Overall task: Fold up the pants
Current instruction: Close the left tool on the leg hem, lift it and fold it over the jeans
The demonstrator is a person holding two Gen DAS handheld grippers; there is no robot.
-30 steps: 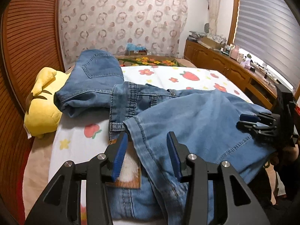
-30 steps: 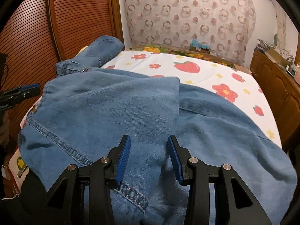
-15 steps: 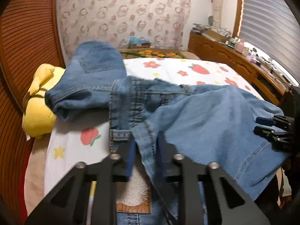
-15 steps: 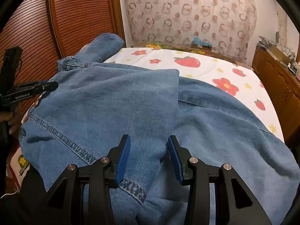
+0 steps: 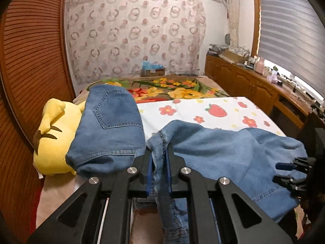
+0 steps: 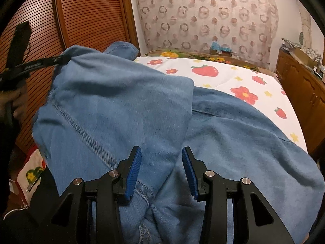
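Blue denim pants (image 5: 223, 152) lie spread over the bed. My left gripper (image 5: 159, 168) is shut on a hemmed edge of the pants and lifts it off the bed. In the right wrist view the left gripper (image 6: 59, 59) holds that lifted corner at upper left. My right gripper (image 6: 160, 172) is open, its blue pads on either side of a fold of the pants (image 6: 121, 105) near the leg hem. It also shows in the left wrist view (image 5: 292, 174) at the right edge.
A second pair of jeans (image 5: 111, 128) is draped over a yellow plush toy (image 5: 52, 142) at the left. The bed sheet (image 5: 213, 109) is white with strawberries and flowers. A wooden sideboard (image 5: 254, 85) runs along the right. A slatted wooden door (image 6: 91, 16) stands at the left.
My left gripper has shut on the pants' edge and raised it. The right gripper stays open over the fold and has barely moved.
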